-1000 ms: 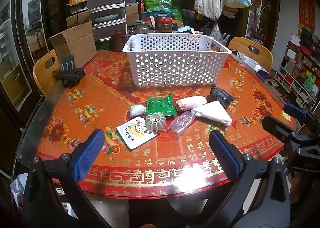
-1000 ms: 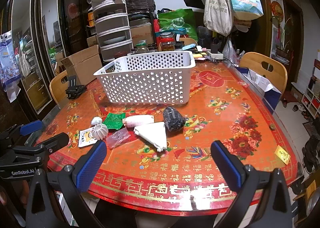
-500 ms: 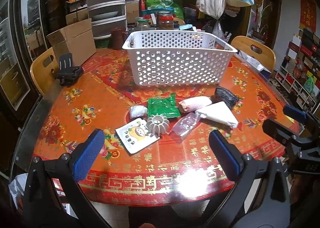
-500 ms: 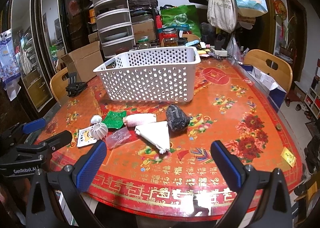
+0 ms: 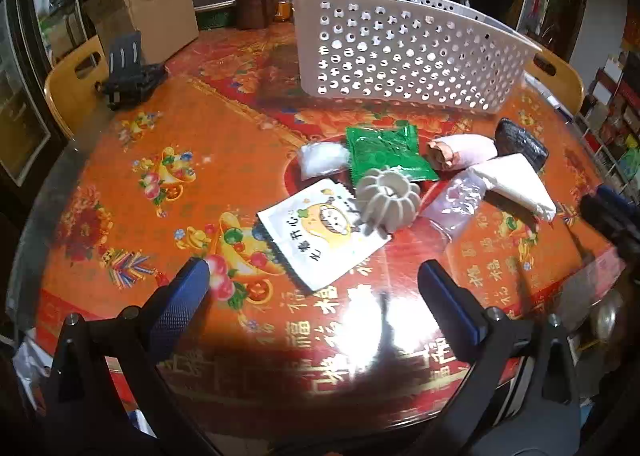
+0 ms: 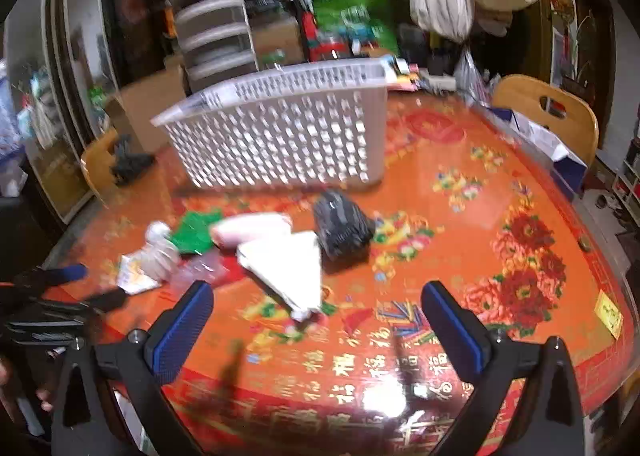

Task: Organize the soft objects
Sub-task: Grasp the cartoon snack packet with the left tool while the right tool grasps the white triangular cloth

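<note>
Several soft packets lie at 12 o'clock of the left tool point(image 5: 312, 280), before the basket point(image 5: 400, 55). Both tools gape, empty. The sachet point(image 5: 320, 236) looks light, limp, slick; pinch its near edge.

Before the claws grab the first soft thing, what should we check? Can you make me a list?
1. Left claw open, holding nothing: ok.
2. Right claw open, holding nothing: ok.
3. White basket upright on the table, top open: ok.
4. Cartoon packet free to lift: not ok, the ribbed grey ring overlaps its corner.
5. White folded cloth right ahead of right claw: ok.
6. Basket has room inside: cannot tell.
</note>
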A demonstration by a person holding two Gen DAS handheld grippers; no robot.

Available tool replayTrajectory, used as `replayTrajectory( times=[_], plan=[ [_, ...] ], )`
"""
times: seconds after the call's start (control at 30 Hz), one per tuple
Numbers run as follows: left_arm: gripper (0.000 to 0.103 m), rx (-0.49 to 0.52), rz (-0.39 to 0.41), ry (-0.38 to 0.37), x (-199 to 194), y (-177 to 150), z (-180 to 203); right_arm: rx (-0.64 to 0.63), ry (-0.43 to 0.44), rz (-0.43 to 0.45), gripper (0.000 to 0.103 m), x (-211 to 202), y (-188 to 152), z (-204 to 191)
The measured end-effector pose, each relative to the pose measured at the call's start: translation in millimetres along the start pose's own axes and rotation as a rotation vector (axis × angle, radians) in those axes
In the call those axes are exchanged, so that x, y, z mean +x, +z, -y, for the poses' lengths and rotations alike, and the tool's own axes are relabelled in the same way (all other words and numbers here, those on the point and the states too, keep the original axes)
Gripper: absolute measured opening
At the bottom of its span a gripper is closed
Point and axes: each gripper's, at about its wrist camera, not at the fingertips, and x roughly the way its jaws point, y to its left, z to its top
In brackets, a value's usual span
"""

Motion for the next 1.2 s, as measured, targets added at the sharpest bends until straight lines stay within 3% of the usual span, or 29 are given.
replayTrajectory(
  times=[0.33, 0.4, 0.47, 0.5, 0.8, 1.07, 1.2],
  plan=[
    [0.102, 0.0, -0.011, -0.05, 17.9, -3.6, -19.9, -0.079, 0.019, -0.085, 0.086, 39.3, -2.2, -16.4],
    [0.098, 0.006, -0.019, -0.05, 22.1, -1.0, -17.6, -0.087, 0.019, -0.093, 0.08, 44.8, -0.1, -18.8],
    [0.082, 0.012, -0.023, -0.044, 26.4, 2.5, -13.7, -0.094, 0.022, -0.104, 0.073, 49.4, 1.0, -20.2],
    [0.079, 0.013, -0.027, -0.043, 29.1, 4.3, -12.8, -0.1, 0.022, -0.108, 0.071, 51.6, 1.4, -21.4],
    [0.071, 0.061, -0.021, -0.039, 39.7, 15.1, -0.7, -0.115, 0.025, -0.129, 0.061, 63.4, 4.7, -24.7],
    [0.048, 0.085, 0.004, -0.059, 36.8, 14.6, 6.9, -0.136, 0.027, -0.135, 0.039, 61.9, 4.1, -28.5],
    [0.043, 0.092, 0.011, -0.062, 35.4, 13.0, 10.1, -0.141, 0.034, -0.132, 0.033, 60.7, 3.1, -28.8]
  ],
)
